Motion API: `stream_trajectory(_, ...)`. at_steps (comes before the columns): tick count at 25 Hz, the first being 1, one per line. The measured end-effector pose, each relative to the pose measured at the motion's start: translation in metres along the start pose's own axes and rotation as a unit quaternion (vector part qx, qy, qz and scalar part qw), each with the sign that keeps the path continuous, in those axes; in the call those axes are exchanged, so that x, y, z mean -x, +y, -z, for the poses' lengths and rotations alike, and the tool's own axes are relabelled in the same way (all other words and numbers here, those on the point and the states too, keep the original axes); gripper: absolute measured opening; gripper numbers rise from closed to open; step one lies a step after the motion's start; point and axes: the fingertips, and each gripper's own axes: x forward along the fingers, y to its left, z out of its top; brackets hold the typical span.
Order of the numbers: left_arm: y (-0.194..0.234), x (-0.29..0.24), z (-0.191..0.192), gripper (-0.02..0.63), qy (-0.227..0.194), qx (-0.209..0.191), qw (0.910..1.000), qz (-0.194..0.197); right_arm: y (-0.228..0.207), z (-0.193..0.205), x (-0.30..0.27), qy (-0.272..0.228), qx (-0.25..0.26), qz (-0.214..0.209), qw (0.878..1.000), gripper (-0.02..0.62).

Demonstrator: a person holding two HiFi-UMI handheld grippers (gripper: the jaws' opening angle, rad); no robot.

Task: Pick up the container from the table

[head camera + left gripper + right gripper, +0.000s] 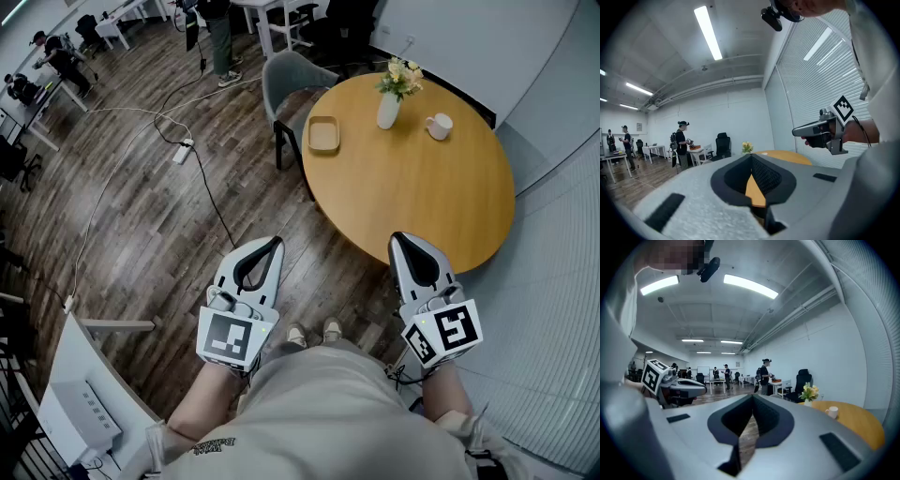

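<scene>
I judge that the task is at its very start: the approach is not yet made. I hold both grippers low, close to my body, well apart from the container (323, 134), a shallow tan tray that lies near the far left edge of the round wooden table (422, 192). The left gripper (271, 243) has its jaws together at the tips with nothing between them; through their loop I see only a piece of the table top. The right gripper (397, 236) is the same, closed on nothing, with only floor behind the jaws.

The next move, in my opinion, asks me to step forward and reach across the table, to open the jaws of one gripper, and to bring them down over one wall of the tray. The left gripper seems to be on the better side for this.

On the table stand also a white vase (388, 111) with flowers and a white mug (438, 125), both to the right of the tray and apart from it. A grey chair (286, 80) stands just beside the table, near the tray. The floor (141, 234) is of dark wood planks, with a cable and a power strip (181, 150) on it. At the right a pale ribbed wall (553, 309) curves, and further back people work at desks
</scene>
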Motion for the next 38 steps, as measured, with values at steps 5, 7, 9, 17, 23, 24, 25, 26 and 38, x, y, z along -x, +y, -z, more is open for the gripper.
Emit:
stream_trajectory(5,0.005,0.001,-0.002,0.02,0.004,-0.007,1.0,0.0,0.004,-0.002,-0.005,-0.001,-0.007,-0.001,1.0,0.029)
stream_trajectory(7,0.005,0.0,-0.001,0.021,0.005,-0.005,1.0,-0.001,0.003,-0.002,-0.006,-0.003,-0.013,-0.003,1.0,0.029)
stream_trajectory(9,0.005,-0.001,0.0,0.02,0.006,-0.008,1.0,-0.001,0.002,-0.002,-0.007,-0.003,-0.013,-0.006,1.0,0.029)
stream_trajectory(17,-0.001,-0.007,0.001,0.02,0.012,-0.003,0.9999,0.004,-0.002,0.001,-0.011,0.002,-0.011,-0.016,1.0,0.029)
stream_trajectory(23,-0.003,-0.018,0.0,0.02,0.012,-0.008,0.9999,-0.006,-0.015,0.006,-0.013,0.008,-0.012,-0.023,1.0,0.029)
stream_trajectory(24,-0.004,-0.022,0.0,0.02,0.011,-0.01,0.9999,-0.008,-0.019,0.007,-0.013,0.009,-0.013,-0.024,1.0,0.029)
stream_trajectory(25,-0.005,-0.025,-0.001,0.02,0.008,-0.017,0.9998,-0.008,-0.022,0.009,-0.014,0.01,-0.014,-0.025,1.0,0.029)
stream_trajectory(26,-0.006,-0.028,-0.001,0.02,0.006,-0.023,0.9997,-0.007,-0.025,0.01,-0.014,0.01,-0.015,-0.026,0.999,0.029)
stream_trajectory(38,-0.032,-0.037,0.005,0.021,0.015,-0.009,0.9996,-0.024,-0.043,0.024,-0.005,0.018,-0.022,-0.05,0.998,0.029)
